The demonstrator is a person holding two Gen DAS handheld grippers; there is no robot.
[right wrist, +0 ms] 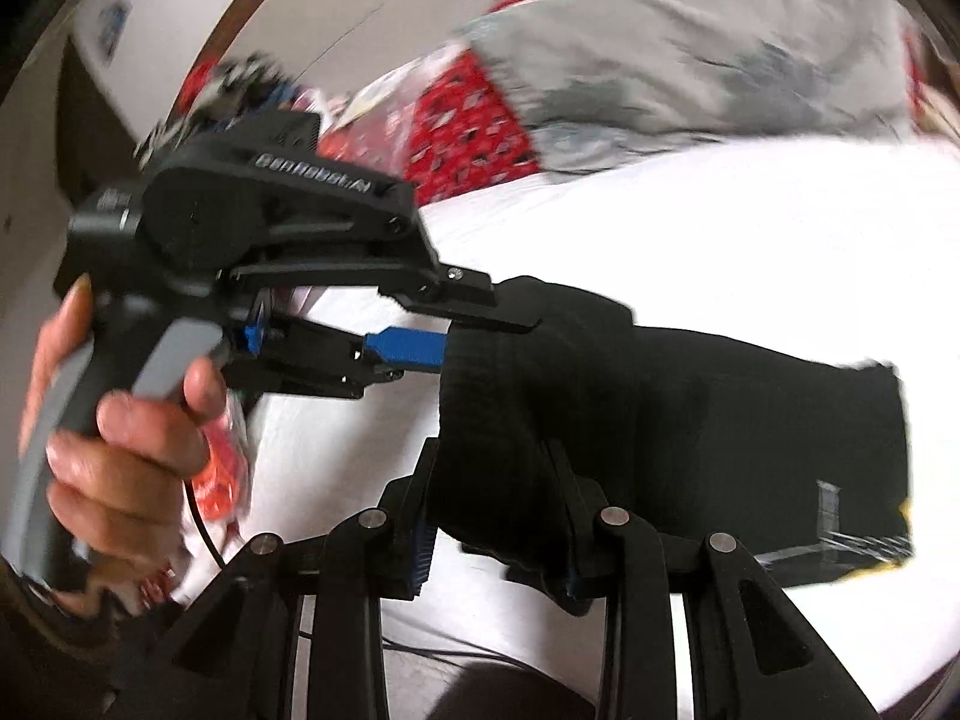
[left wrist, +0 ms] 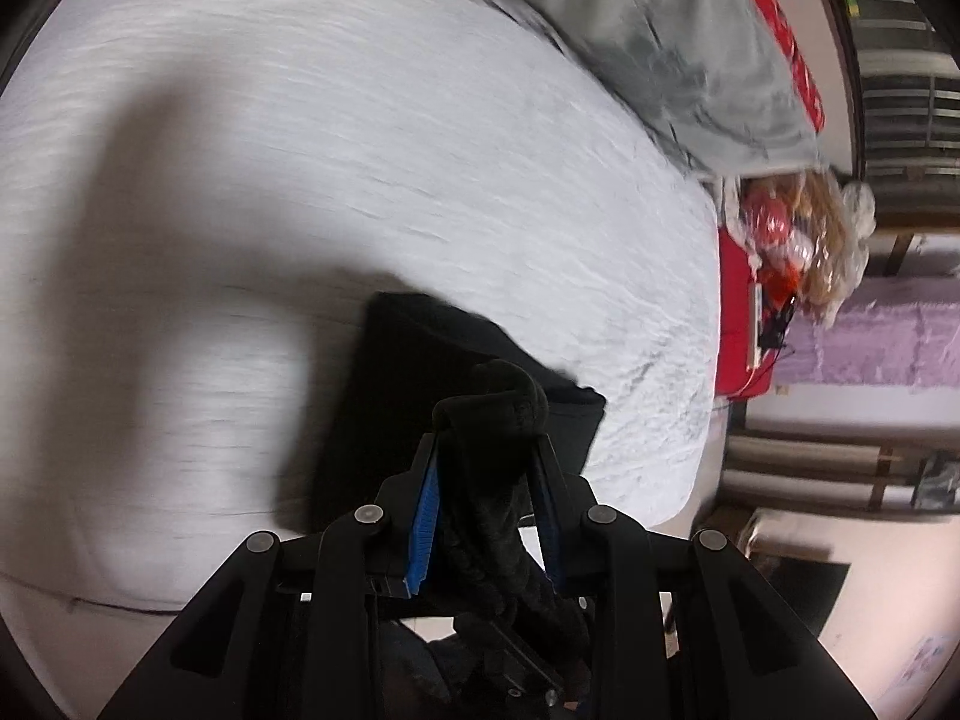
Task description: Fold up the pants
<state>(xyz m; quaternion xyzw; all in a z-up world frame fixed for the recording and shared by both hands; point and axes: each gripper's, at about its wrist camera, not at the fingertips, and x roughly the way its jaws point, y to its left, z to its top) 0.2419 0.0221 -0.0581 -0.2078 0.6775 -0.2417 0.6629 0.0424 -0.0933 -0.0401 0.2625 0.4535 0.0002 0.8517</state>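
Observation:
Black pants [left wrist: 456,372] lie partly folded on the white bed sheet [left wrist: 300,150], with one bunched edge lifted. In the left wrist view, my left gripper [left wrist: 489,441] is shut on that thick bunch, which presses against the blue pads. In the right wrist view, my right gripper [right wrist: 492,450] is shut on another part of the same raised edge of the pants [right wrist: 750,420]. The left gripper [right wrist: 480,339], held by a person's hand [right wrist: 120,420], pinches the cloth just above and to the left. Both views are motion-blurred.
A rumpled grey blanket [left wrist: 660,30] lies along the far side of the bed, over red patterned fabric [right wrist: 468,120]. A red object [left wrist: 735,312] and a plastic bag [left wrist: 810,240] sit beyond the bed's edge. White sheet [right wrist: 720,210] surrounds the pants.

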